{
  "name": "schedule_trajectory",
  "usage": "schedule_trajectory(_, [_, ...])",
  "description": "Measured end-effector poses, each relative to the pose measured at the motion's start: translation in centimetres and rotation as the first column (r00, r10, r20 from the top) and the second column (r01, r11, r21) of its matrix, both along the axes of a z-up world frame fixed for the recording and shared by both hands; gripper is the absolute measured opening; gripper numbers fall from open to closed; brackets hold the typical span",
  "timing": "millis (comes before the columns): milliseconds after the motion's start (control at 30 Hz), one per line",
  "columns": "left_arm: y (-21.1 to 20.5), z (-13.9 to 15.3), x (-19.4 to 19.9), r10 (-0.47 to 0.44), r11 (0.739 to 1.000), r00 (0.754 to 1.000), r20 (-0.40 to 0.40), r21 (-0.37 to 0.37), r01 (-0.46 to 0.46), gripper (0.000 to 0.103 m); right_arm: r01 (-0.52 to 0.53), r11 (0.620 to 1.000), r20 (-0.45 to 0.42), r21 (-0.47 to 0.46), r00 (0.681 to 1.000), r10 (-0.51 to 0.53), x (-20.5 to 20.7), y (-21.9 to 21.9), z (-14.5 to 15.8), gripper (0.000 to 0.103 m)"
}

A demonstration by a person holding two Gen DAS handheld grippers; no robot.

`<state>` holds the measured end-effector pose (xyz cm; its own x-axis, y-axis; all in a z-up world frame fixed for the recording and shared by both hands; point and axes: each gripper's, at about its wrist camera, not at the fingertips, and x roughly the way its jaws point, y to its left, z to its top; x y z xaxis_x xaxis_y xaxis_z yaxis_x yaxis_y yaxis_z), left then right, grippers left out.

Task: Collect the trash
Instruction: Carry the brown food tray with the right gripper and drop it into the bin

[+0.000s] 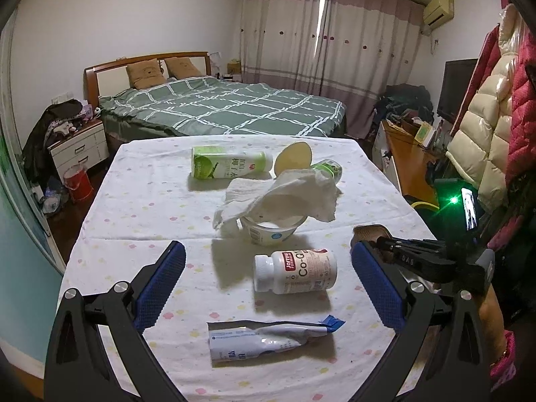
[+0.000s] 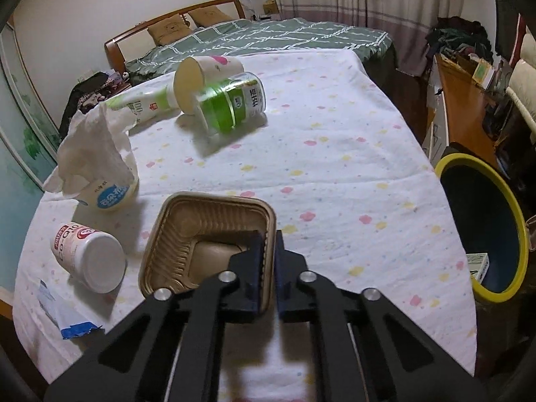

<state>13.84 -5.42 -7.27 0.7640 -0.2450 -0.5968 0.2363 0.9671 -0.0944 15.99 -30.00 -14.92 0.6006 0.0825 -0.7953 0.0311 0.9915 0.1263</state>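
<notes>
White cloth with pastel flower dots covered the table (image 2: pixel 335 154), and the trash was scattered over its near half. Beside the table's right edge a dark bin with a yellow rim (image 2: pixel 482 224) was seen, mouth tilted toward the camera, well apart from the litter. Just in front of the right gripper (image 2: pixel 268 268) a gold foil tray (image 2: pixel 201 227) lay flat on the cloth, open side up, its shape near square so no long axis could be told. The right gripper was pinched narrow on the tray's near right rim, one pad inside the wall and one outside. A thin rim is judged easy to bend or slip, so the lift would best be made slowly and level, then carried right to the bin. The left gripper (image 1: pixel 268 288) was held wide with nothing in it, a white supplement bottle (image 1: pixel 296 271) lying on its side between the jaws, cap pointing left, long axis across the view.
</notes>
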Motion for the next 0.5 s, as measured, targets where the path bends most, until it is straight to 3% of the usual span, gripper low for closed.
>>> schedule_trajectory(500, [-1.5, -0.3, 0.2, -0.022, 1.000, 1.000, -0.006, 0.007, 0.022, 0.098, 0.096, 0.995, 0.101, 0.019, 0.990, -0.097, -2.6, -5.1, 3.6, 0.004])
